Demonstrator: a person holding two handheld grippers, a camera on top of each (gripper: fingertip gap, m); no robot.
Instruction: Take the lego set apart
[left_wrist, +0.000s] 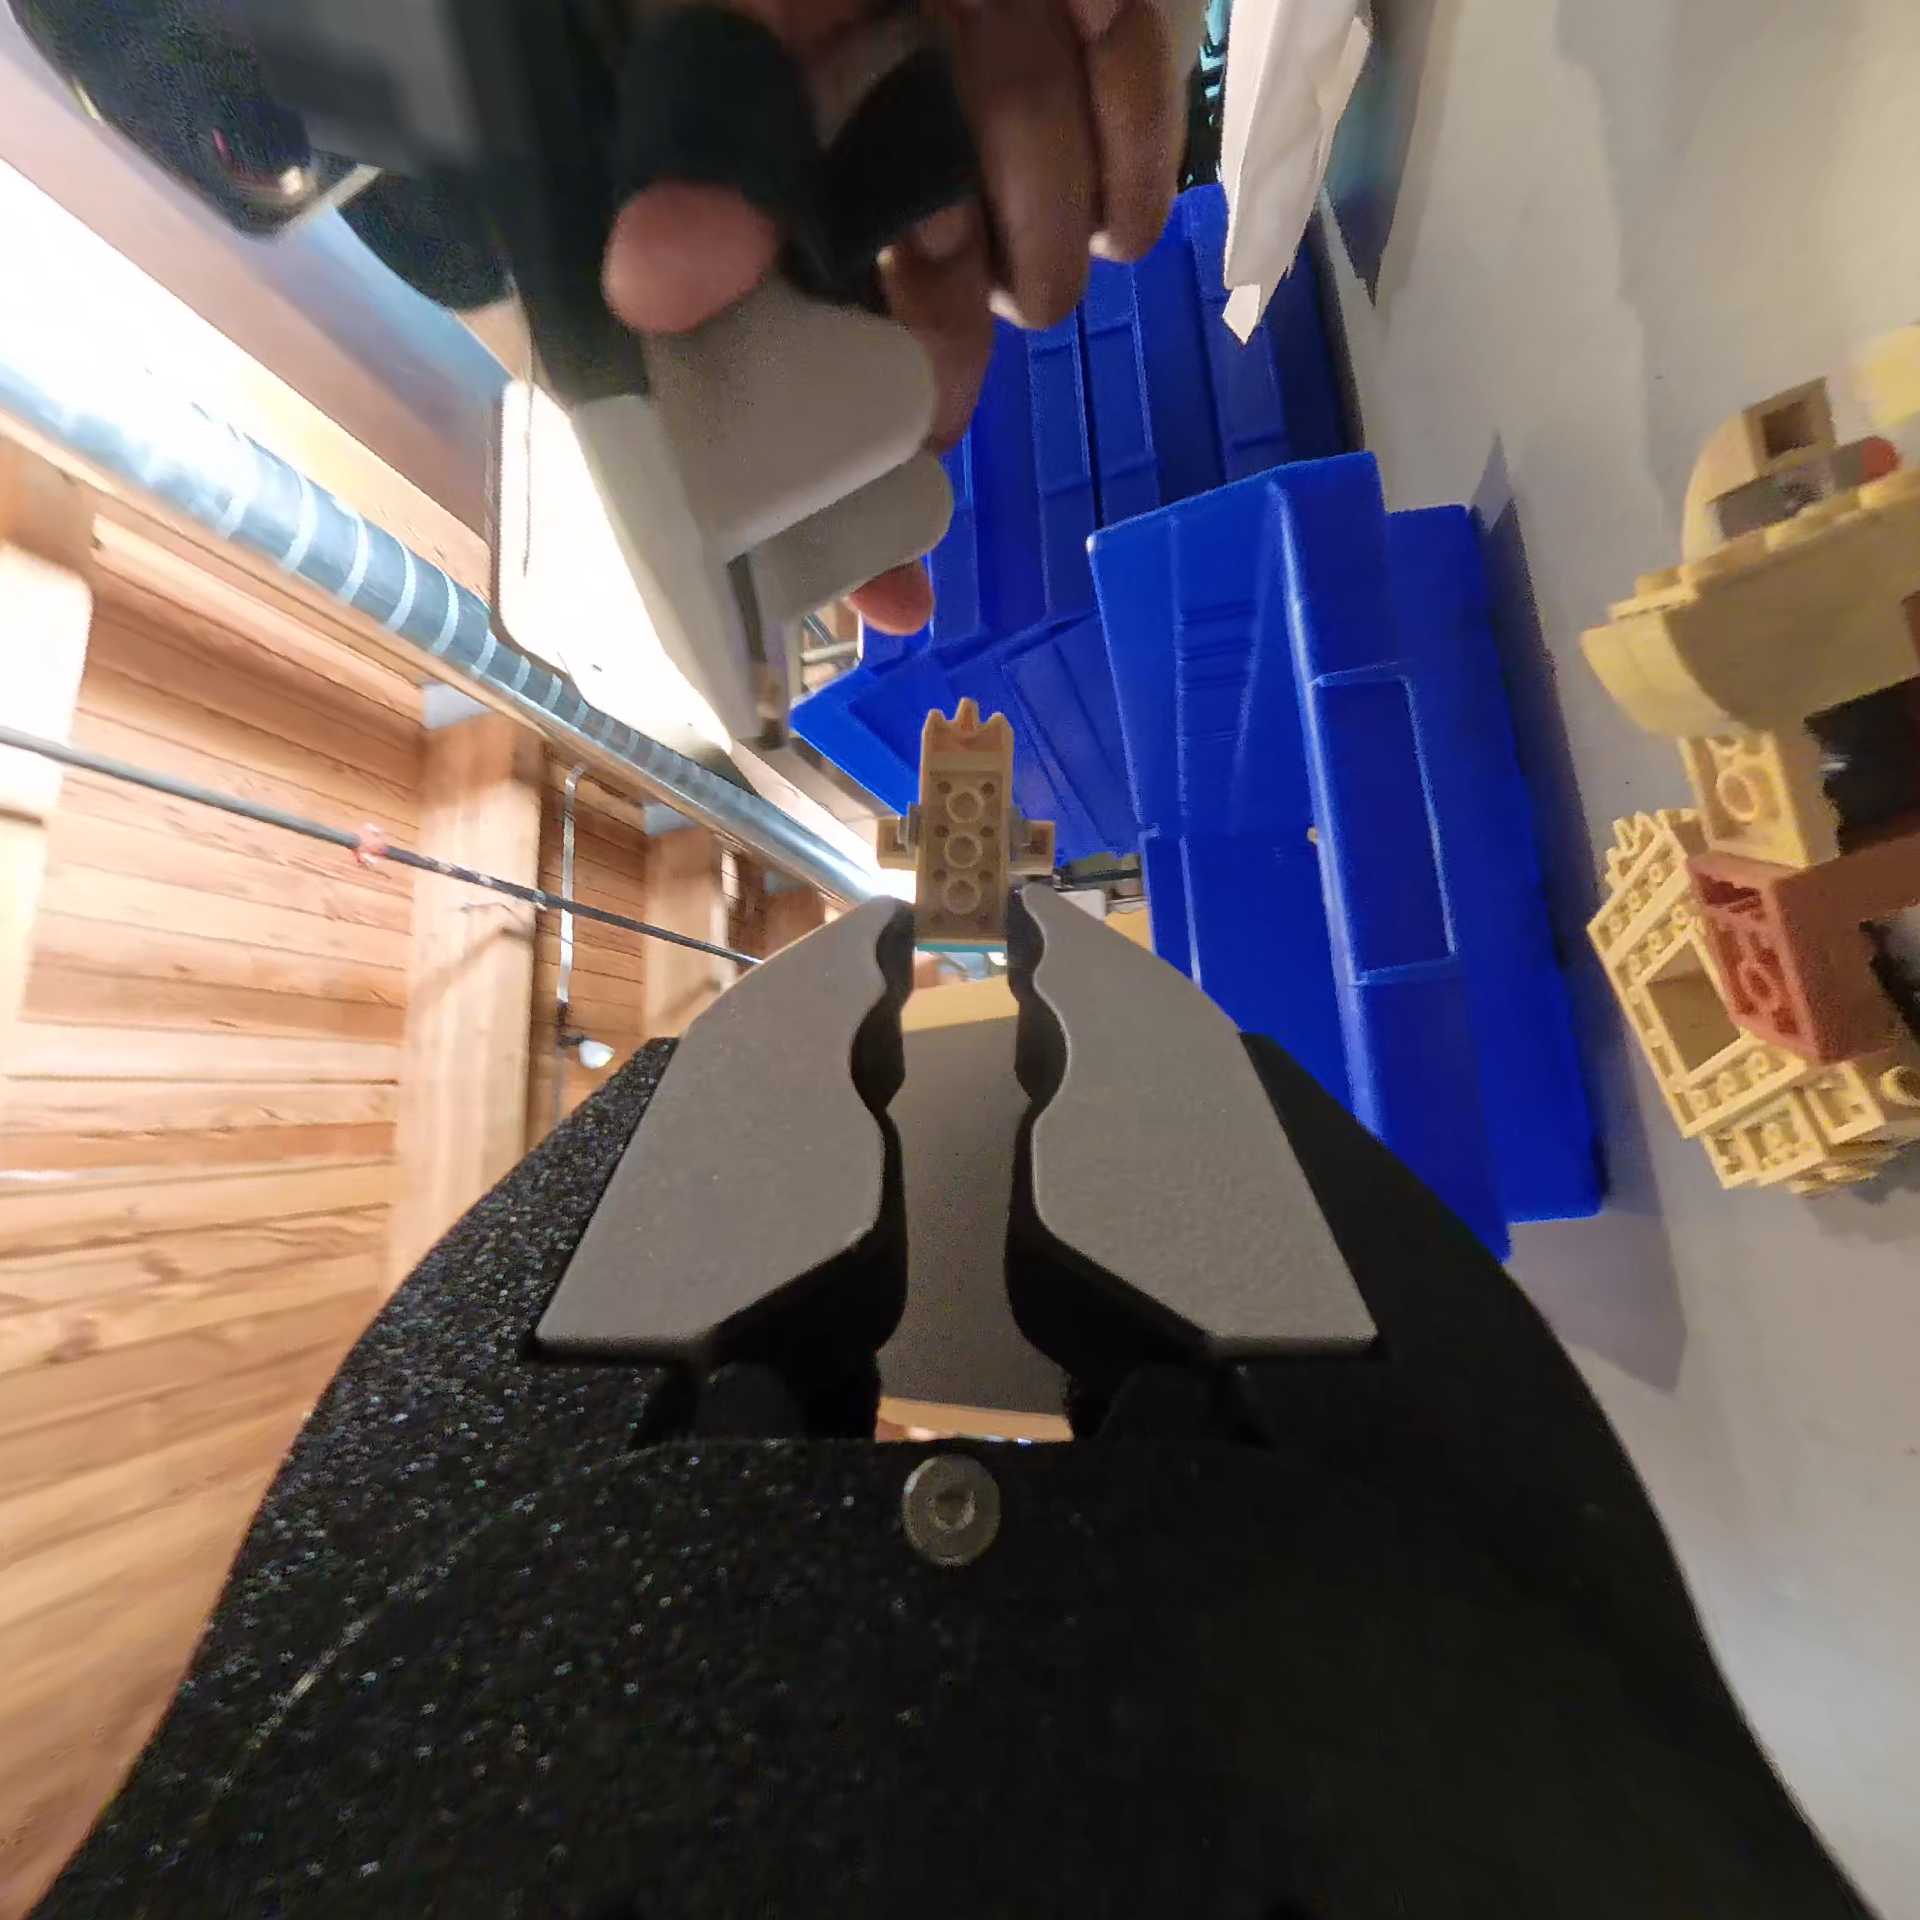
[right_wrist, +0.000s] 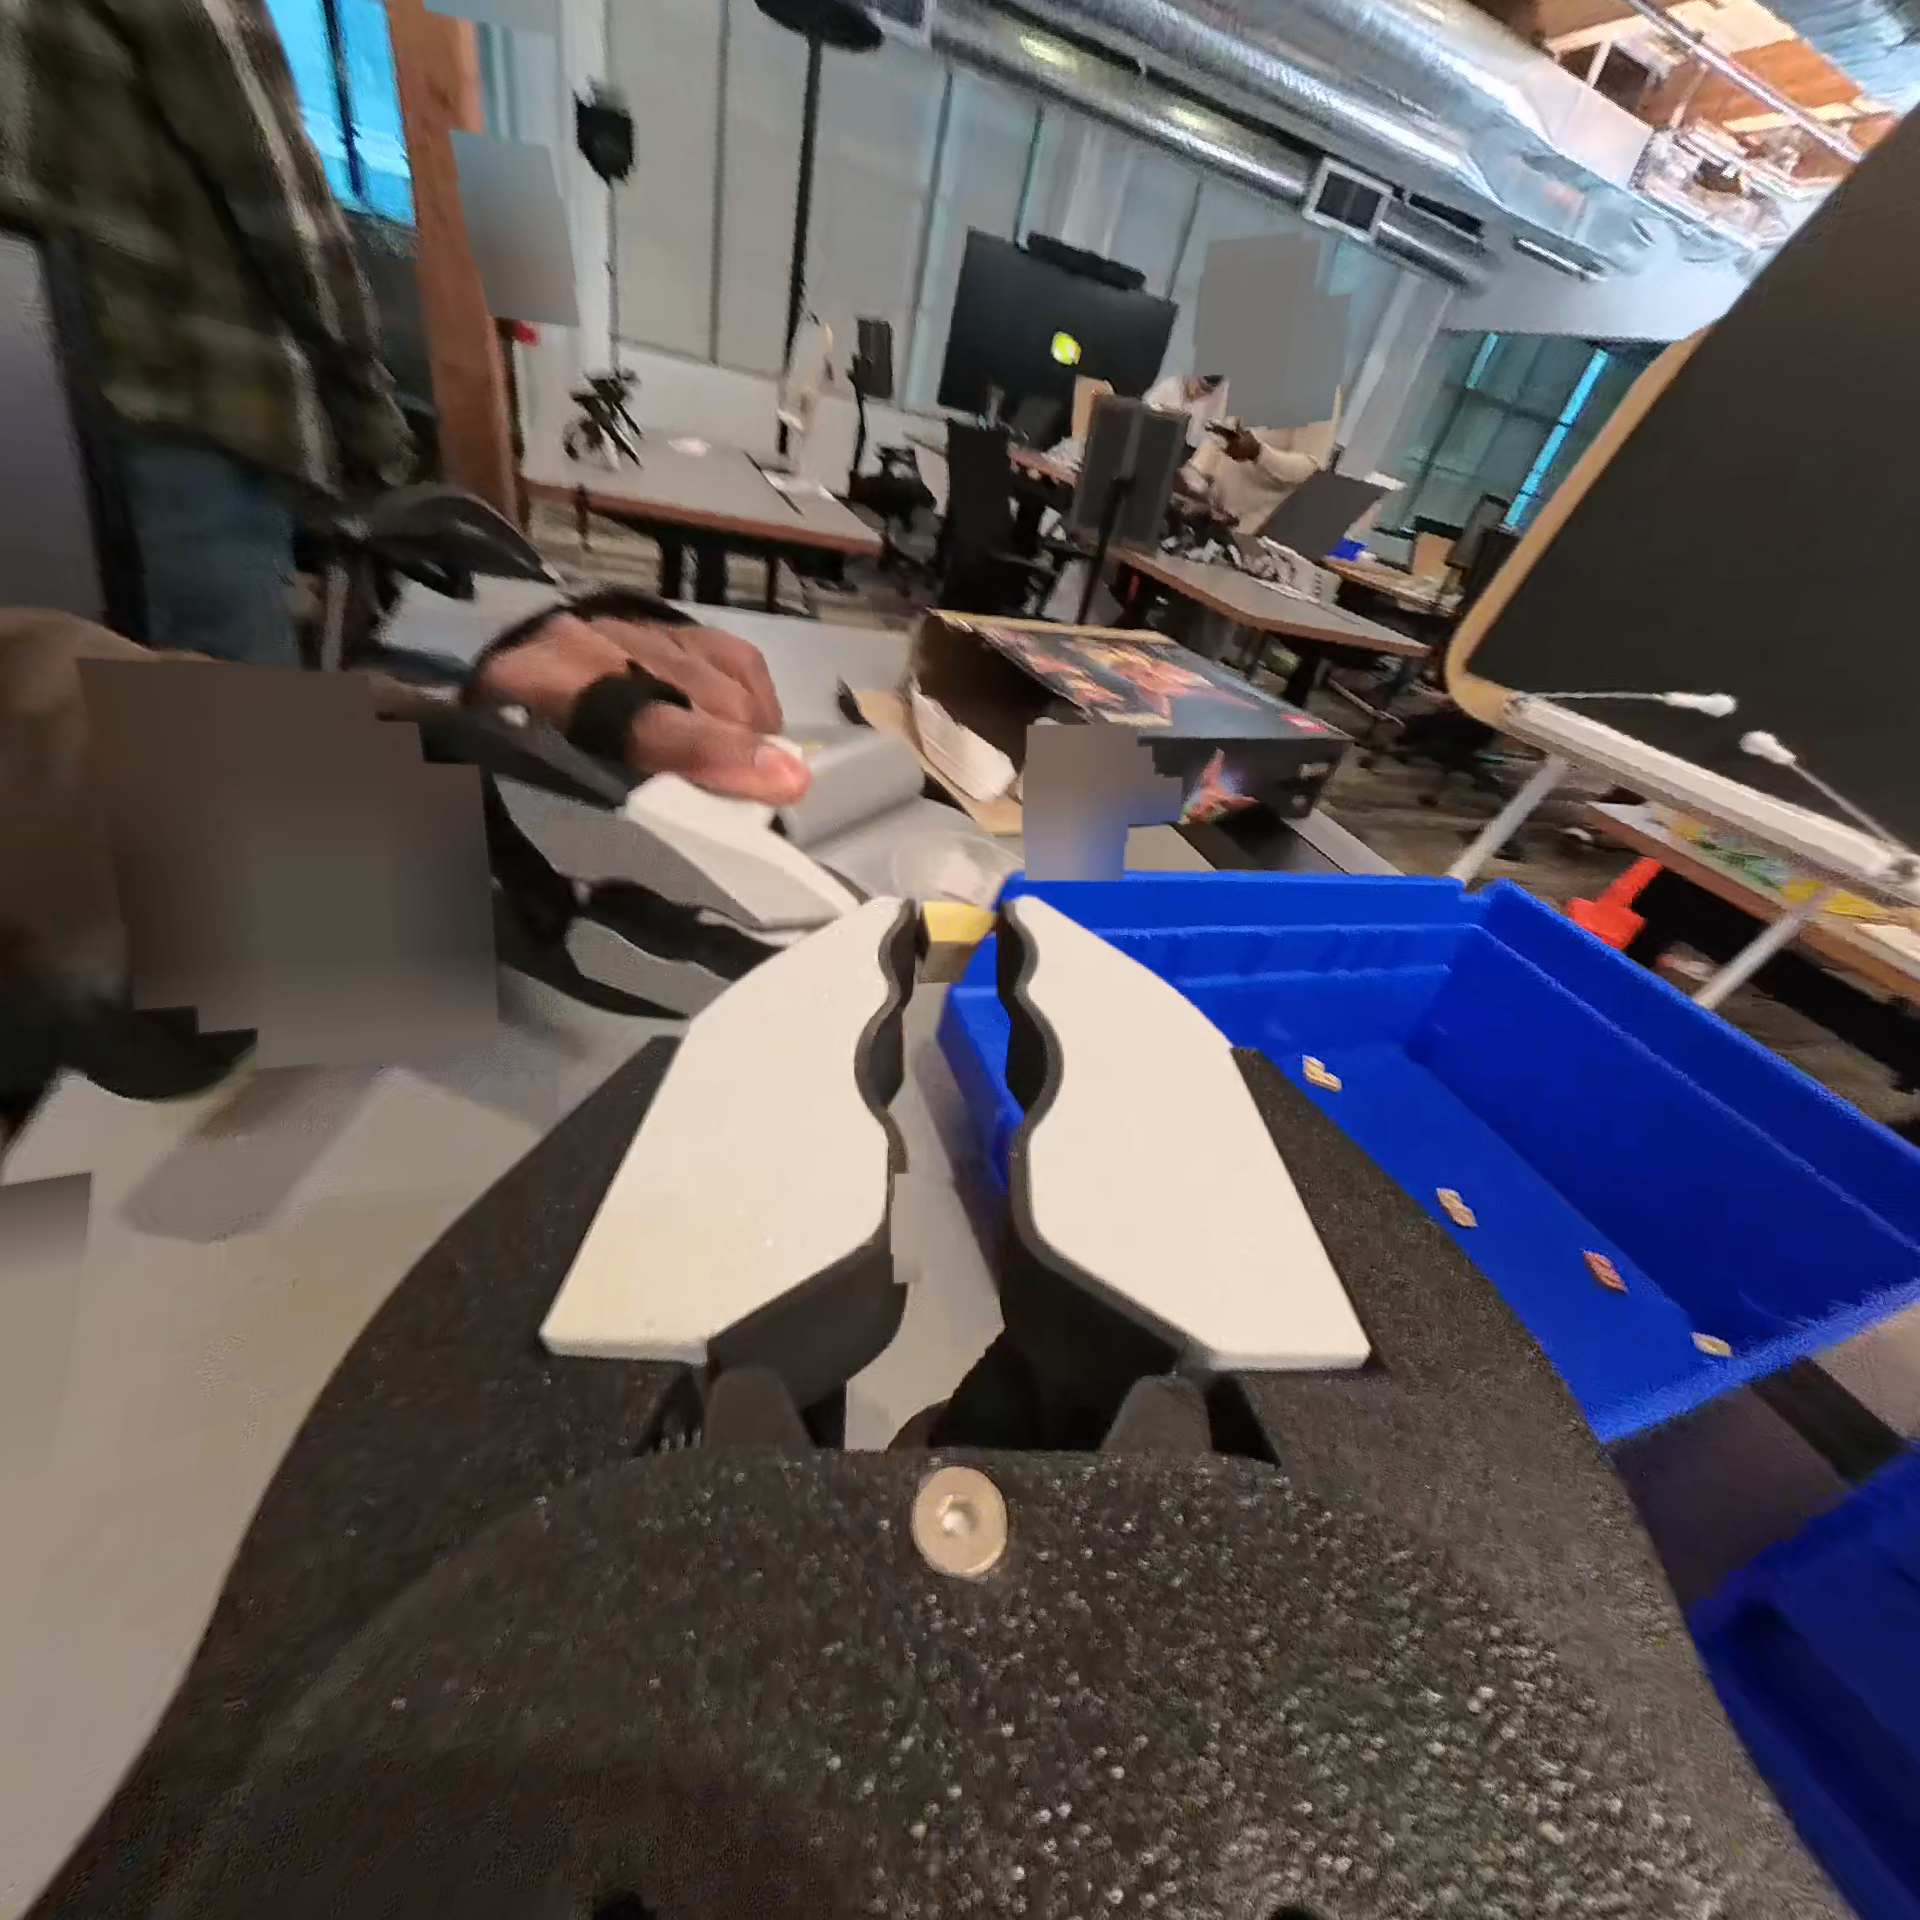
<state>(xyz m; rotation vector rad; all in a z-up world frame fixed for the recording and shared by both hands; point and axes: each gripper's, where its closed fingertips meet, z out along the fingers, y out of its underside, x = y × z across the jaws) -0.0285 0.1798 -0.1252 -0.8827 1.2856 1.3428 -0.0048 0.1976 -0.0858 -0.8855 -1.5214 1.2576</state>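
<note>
**Both tongs clenched on tan brick pieces beside the blue bins**

In the left wrist view, wooden plank walls and a ribbed silver duct (left_wrist: 416, 582) fill the left side. Toward the middle, a person's hand (left_wrist: 935, 187) grips the grey handle of the other gripper, which reaches in from the top. Below it, the left tongs (left_wrist: 961, 925) are clenched on a tan brick assembly (left_wrist: 964, 831): both dark pads press against its lower end, and the rest of it, with round hollows on its face and small side pieces, juts out beyond the fingertips in the air. Right of the tongs lie several blue plastic bins (left_wrist: 1351, 831), and farther right on the grey tabletop (left_wrist: 1714, 260) stands a larger tan brick model (left_wrist: 1766, 914) with a reddish-brown block on it.

In the right wrist view, a blurred hand (right_wrist: 644, 696) holds the other gripper at the left, its grey fingers pointing toward the middle. The right tongs (right_wrist: 954, 935) are closed on a small tan brick (right_wrist: 951, 935), held at the fingertips above the near corner of an open blue bin (right_wrist: 1558, 935). The left pad touches the brick; contact at the right pad is hard to make out. Small tan and reddish pieces (right_wrist: 1455, 1205) lie scattered on the bin's floor at the right. Behind the bin, a printed cardboard box (right_wrist: 1143, 675) lies on the tabletop.
</note>
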